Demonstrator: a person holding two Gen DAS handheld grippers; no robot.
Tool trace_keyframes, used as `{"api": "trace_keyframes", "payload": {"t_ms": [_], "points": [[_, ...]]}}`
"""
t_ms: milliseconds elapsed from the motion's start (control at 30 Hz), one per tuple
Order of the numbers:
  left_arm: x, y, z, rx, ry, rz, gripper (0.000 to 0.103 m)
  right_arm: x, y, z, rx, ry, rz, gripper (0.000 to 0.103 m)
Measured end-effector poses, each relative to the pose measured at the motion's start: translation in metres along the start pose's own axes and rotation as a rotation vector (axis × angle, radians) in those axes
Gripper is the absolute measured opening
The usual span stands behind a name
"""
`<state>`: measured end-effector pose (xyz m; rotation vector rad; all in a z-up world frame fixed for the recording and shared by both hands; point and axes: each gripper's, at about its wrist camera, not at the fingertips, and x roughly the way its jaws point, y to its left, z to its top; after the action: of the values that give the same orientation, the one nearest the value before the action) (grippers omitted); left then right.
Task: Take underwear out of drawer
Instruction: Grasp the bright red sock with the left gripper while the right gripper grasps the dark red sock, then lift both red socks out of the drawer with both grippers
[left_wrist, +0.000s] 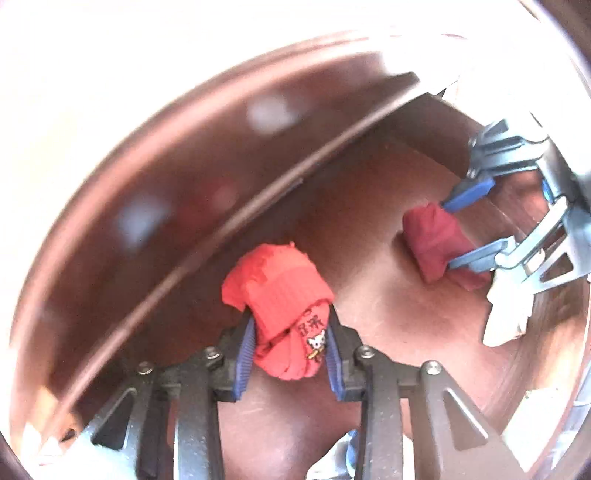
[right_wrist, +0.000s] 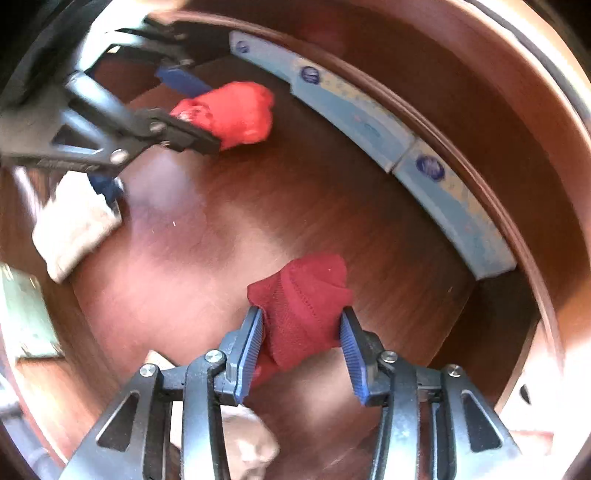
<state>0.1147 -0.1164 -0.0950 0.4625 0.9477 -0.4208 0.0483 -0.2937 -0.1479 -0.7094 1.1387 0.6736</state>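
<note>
- Left wrist view: our left gripper (left_wrist: 291, 354) has its jaws pinching a bright red rolled bundle of underwear (left_wrist: 280, 295), a small cartoon patch showing on it. The bundle sits inside the drawer (left_wrist: 369, 314), near the drawer's long wall on the left of this view; we cannot tell whether it is clear of the drawer bottom.
- Same view, over toward the far right corner, our right gripper (left_wrist: 469, 229) has its blue pads on either side of a dark red bundle (left_wrist: 432, 240) resting on the drawer bottom. A white folded piece (left_wrist: 506, 314) lies just beside it.
- Right wrist view: the jaws press both flanks of the dark red bundle, pinching it low in the drawer. A pale blue strip (right_wrist: 369, 122) runs along the far wall.
- We judge the step as grasp made, lift pending: next calls for raising both bundles straight up over the drawer walls without loosening either pinch.
</note>
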Motion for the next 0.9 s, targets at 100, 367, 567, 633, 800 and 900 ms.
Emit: {"api": "trace_keyframes", "payload": {"t_ms": [100,367,567,633,800,900], "points": [[-0.014,0.001,0.000,-0.016,-0.020,-0.016,0.033,0.000,0.000,0.002,0.022,0.003,0.014,0.044],[-0.044,0.006,-0.007,-0.132,-0.061,-0.077,0.033,-0.011,-0.008,0.006,0.055,-0.044,-0.012,0.034],[-0.052,0.016,-0.023,-0.205,-0.082,-0.118,0.033,-0.027,-0.004,0.001,0.061,-0.121,-0.010,0.031],[-0.058,0.021,-0.025,-0.226,-0.102,-0.111,0.033,-0.036,-0.003,0.000,0.064,-0.141,-0.008,0.031],[-0.054,0.031,-0.046,-0.280,-0.139,-0.126,0.033,-0.045,0.001,-0.006,0.079,-0.187,0.006,0.031],[-0.064,0.031,-0.054,-0.313,-0.171,-0.125,0.033,-0.053,0.004,-0.013,0.097,-0.226,0.019,0.031]]}}
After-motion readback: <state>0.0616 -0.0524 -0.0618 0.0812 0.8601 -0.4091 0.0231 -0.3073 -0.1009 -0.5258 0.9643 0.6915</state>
